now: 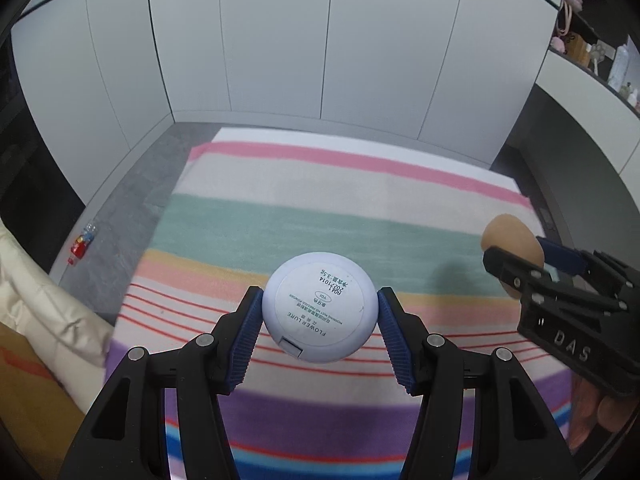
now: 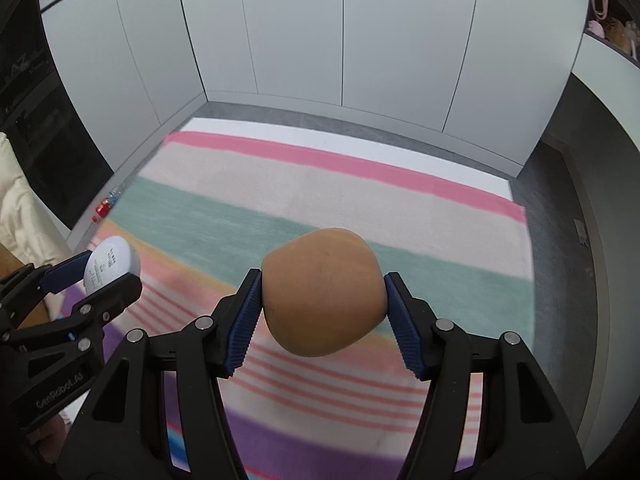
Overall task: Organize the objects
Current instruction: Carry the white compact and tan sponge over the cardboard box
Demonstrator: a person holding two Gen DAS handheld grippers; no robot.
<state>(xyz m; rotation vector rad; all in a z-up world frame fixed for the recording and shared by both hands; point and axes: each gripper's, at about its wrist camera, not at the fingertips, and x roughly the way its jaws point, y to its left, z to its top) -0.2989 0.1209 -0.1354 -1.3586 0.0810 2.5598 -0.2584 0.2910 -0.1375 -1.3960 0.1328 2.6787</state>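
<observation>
Wall of tall white flat-panel cupboard doors (image 1: 280, 40) along far side. Grey textured floor (image 1: 132, 192) below. Broad striped woven rug (image 1: 320, 188), pink, beige, green, purple bands, covers middle. Cream quilted fabric (image 1: 44, 300) near left. Dark open shelving (image 1: 600, 52) far right, small clutter on it.

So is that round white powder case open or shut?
Shut. The powder case shows one closed round body, its clasp at the near edge lying flat, held between the left gripper pads.

One round powder compact (image 1: 320, 307), one tan sponge (image 2: 323, 291), one striped rug (image 1: 320, 200), one small bottle (image 1: 82, 242)
</observation>
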